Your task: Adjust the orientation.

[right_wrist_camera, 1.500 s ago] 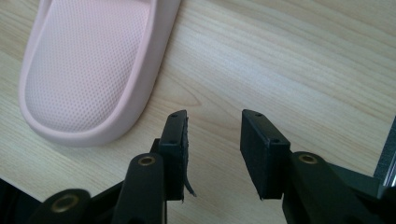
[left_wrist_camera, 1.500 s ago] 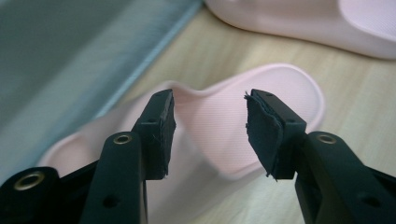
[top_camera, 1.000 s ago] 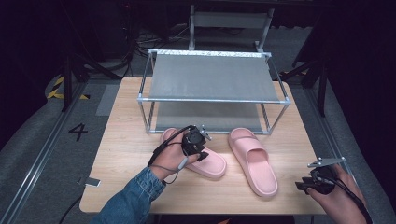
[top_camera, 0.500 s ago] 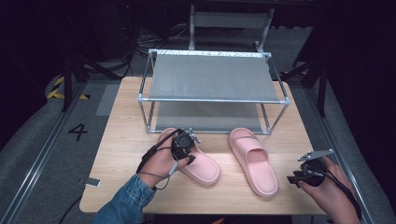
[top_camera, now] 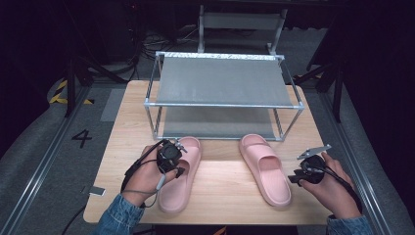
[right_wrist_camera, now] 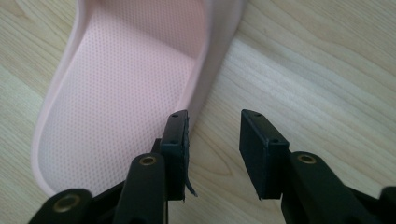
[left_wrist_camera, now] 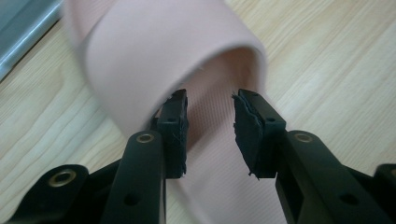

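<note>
Two pink slippers lie on the wooden table (top_camera: 225, 196) in front of a metal shoe rack (top_camera: 222, 81). My left gripper (top_camera: 169, 156) is over the strap end of the left slipper (top_camera: 178, 188). In the left gripper view my left gripper (left_wrist_camera: 210, 100) stands open at the strap opening of that slipper (left_wrist_camera: 154, 51), one jaw against the strap's edge and the footbed showing between the jaws. My right gripper (top_camera: 306, 171) is just right of the right slipper (top_camera: 266, 169). The right gripper view has it (right_wrist_camera: 212, 116) open over bare wood, beside the slipper's side wall (right_wrist_camera: 126, 79).
The rack has a grey upper shelf and a lower shelf (top_camera: 215, 122) close behind the slippers' toes. Its lower rail (left_wrist_camera: 18, 32) shows at the top left of the left gripper view. Dark floor, cables and a metal stand lie beyond the table.
The left slipper has swung round with my left gripper on it, so its heel now points toward the front left. My right gripper has moved left, closer to the right slipper.
</note>
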`<state>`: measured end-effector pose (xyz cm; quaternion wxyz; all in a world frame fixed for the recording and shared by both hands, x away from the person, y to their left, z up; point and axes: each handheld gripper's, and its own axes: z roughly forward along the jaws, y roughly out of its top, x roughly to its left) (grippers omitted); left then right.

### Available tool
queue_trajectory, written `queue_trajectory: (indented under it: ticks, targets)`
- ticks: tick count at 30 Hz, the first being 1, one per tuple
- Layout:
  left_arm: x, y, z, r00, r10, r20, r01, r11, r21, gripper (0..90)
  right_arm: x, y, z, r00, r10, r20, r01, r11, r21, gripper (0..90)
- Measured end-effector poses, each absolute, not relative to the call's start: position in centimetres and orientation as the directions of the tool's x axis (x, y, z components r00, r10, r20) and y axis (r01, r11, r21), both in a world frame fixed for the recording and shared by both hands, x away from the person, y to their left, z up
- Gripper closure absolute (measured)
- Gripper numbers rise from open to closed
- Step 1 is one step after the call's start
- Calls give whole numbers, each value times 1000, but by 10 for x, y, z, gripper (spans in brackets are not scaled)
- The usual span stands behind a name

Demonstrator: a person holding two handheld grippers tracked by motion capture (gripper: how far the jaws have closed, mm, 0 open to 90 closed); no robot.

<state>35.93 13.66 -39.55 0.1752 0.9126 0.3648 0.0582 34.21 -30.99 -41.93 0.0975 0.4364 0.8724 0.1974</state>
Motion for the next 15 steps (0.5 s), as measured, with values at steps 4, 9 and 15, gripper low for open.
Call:
queue_trajectory:
  ticks: [4, 9, 15]
  targets:
    - [358, 146, -392, 707, 706, -25, 661, -649, 377, 614, 345, -306, -419, -609, 793, 4, 717, 548, 429, 634]
    - [356, 147, -388, 724, 687, -65, 654, -653, 381, 594, 345, -309, -419, -603, 798, 5, 721, 543, 431, 634]
    - [353, 134, -394, 746, 657, -110, 650, -682, 335, 534, 344, -312, -418, -591, 807, 9, 729, 529, 434, 631]
